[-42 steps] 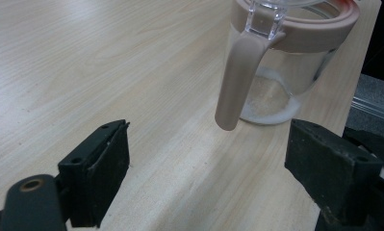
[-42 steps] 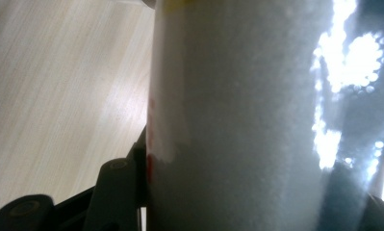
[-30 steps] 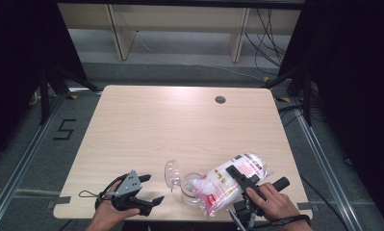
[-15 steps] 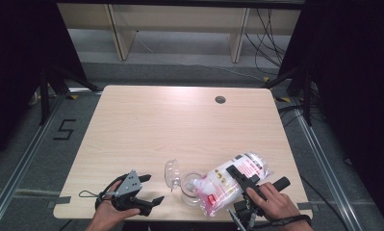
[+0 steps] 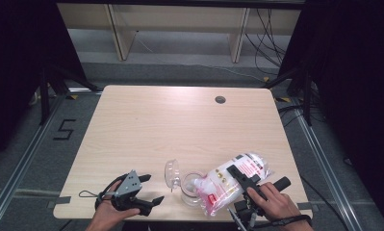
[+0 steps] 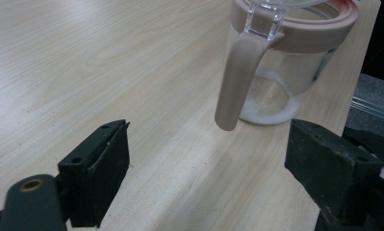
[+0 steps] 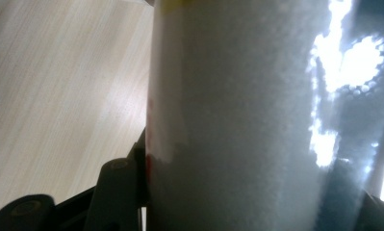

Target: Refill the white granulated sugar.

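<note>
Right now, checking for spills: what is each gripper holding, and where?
Right gripper: clear plastic bag of white grains, gripped mid-body. Left gripper: nothing.

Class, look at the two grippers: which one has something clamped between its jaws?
The right gripper, clamped on the bag of white grains. The left gripper is open with nothing between its jaws.

Jar (image 6: pixel 286 62): top cut off by the upper edge of the left gripper view; mouth in the high view hidden behind the bag.
Bag (image 7: pixel 257 120): seen blurred and cropped on all sides in the right gripper view; print unreadable.
Right gripper (image 5: pixel 245 182): fingertips hidden by the bag (image 5: pixel 230 185).
Right forearm: cut off at the bottom edge.
</note>
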A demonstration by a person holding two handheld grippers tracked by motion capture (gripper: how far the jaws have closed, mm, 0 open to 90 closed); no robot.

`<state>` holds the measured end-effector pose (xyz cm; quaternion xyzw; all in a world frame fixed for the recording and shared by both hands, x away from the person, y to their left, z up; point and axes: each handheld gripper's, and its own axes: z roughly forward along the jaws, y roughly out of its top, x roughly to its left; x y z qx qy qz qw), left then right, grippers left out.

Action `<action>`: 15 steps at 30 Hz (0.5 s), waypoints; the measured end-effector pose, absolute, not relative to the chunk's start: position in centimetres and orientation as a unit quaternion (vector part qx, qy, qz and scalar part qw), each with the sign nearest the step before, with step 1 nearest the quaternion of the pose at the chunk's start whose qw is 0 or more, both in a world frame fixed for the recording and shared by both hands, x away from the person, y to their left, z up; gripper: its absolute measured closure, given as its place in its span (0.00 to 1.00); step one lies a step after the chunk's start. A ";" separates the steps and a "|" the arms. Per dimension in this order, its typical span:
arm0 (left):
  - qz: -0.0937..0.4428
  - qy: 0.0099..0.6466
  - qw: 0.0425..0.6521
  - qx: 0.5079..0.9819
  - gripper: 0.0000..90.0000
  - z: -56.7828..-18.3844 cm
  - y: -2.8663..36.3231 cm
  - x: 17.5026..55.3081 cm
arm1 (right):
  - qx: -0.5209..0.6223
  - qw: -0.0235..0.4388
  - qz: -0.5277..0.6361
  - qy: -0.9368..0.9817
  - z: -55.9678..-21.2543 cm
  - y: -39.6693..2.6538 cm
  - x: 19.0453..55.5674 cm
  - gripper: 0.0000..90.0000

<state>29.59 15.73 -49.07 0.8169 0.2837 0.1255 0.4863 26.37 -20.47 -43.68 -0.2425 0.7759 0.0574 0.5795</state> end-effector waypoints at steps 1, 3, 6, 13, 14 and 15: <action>0.126 0.282 0.486 0.818 0.17 -49.1 15.7 29.6 | -0.247 0.581 0.057 0.774 -43.6 -20.5 26.4 0.57; 0.132 0.274 0.480 0.823 0.17 -48.9 15.8 29.7 | -0.246 0.580 0.056 0.774 -43.6 -20.5 26.4 0.57; 0.130 0.270 0.484 0.822 0.17 -49.0 15.9 29.7 | -0.248 0.581 0.055 0.774 -43.6 -20.5 26.4 0.57; 0.123 0.283 0.485 0.818 0.17 -49.0 15.8 29.6 | -0.263 0.588 0.061 0.763 -43.5 -20.4 26.6 0.57; 0.124 0.282 0.485 0.819 0.17 -49.0 15.8 29.6 | -0.260 0.587 0.060 0.764 -43.5 -20.5 26.6 0.57; 0.128 0.279 0.482 0.820 0.17 -49.0 15.8 29.6 | -0.258 0.587 0.060 0.765 -43.5 -20.5 26.5 0.57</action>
